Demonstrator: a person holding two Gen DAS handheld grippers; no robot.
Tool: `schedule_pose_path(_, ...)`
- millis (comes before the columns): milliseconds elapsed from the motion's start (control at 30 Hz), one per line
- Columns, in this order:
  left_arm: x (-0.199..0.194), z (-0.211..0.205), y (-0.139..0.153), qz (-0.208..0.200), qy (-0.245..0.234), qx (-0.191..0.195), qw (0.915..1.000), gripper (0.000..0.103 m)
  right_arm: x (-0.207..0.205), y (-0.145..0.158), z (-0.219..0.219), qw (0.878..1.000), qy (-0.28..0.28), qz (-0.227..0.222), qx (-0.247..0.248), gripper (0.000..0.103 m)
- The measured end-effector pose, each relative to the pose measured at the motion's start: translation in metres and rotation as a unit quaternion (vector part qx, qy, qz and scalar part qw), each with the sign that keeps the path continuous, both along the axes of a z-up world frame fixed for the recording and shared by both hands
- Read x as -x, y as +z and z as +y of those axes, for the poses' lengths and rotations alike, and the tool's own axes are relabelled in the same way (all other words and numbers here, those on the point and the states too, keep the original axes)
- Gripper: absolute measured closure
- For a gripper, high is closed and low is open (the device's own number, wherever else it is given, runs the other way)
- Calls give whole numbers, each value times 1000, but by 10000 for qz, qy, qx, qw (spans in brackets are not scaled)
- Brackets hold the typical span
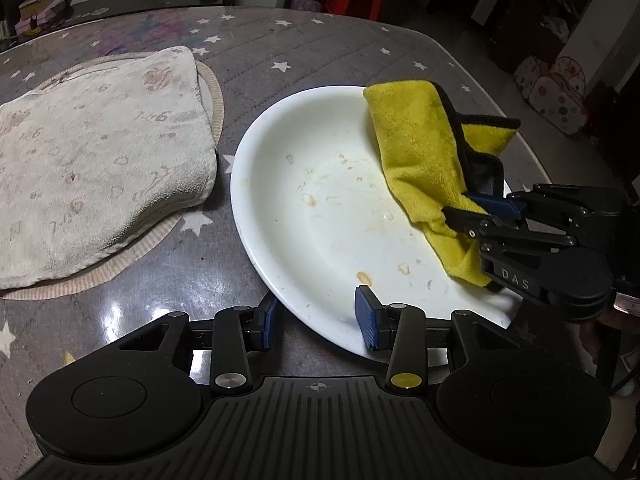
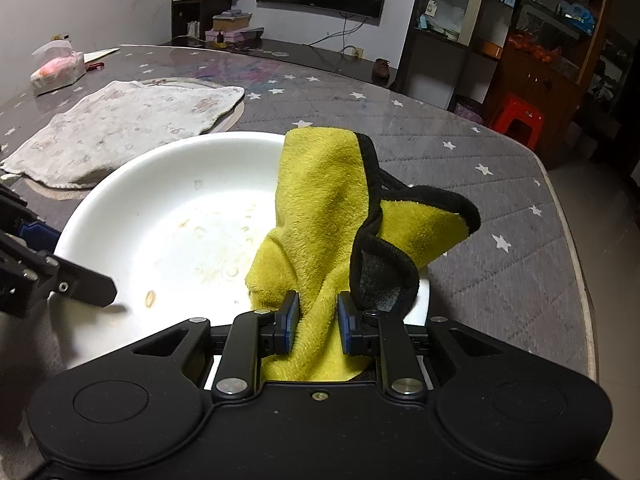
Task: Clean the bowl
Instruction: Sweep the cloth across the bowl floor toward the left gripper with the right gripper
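- Bowl (image 1: 320, 200), white, wide and shallow, sits on my worktop (image 1: 280, 40), which is covered in a grey quilted cloth printed with white stars.
- Small brownish smears and dried rings dot the bowl's inner floor.
- My left tool (image 1: 316, 316) straddles the bowl's near rim: one blue pad lies inside the bowl, the other outside and below the edge. The jaws stand fairly wide apart, and from this angle I cannot be sure either pad touches the rim.
- My right tool (image 2: 313, 322) pinches a yellow cloth (image 2: 320, 208) with black edging; the blue pads press into the plush fabric from both sides.
- From the grip, the yellow cloth stands up and forward over the bowl's right side. Part of it rests on the inner surface and a black-edged flap hangs out past the rim.
- In the left wrist view, the right tool (image 1: 472, 212) comes in from the right edge, with the yellow cloth (image 1: 420, 152) draped across that side of the bowl.
- To the left of the bowl, close by but apart, a pale patterned towel (image 1: 100, 160) lies folded on a round beige mat (image 1: 208, 92).
- Farther back on the worktop, a tissue pack (image 2: 58, 68) sits near the far edge.
- Beyond the worktop stands a red plastic stool (image 2: 516, 118).
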State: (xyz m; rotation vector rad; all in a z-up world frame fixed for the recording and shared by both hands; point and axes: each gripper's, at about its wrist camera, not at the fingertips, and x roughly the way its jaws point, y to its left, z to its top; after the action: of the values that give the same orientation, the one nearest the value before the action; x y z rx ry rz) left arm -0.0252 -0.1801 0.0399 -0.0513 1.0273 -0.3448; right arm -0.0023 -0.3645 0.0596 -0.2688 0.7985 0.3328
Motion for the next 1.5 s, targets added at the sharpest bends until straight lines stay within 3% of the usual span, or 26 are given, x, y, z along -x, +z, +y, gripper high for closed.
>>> schedule_pose_path(533, 0, -4, 1, -133, -209, -225, 9994, 63, 9, -2, 0, 9999, 37, -8, -110, 82)
schedule_pose_path(1033, -13, -11, 1, -281, -449, -611, 9967, 63, -21, -5, -4, 9993, -205, -102, -300, 82)
schedule_pose_path(1500, -33, -11, -2, -234, -352, -657, 9969, 63, -54, -8, 7, 9986, -297, -111, -433, 82)
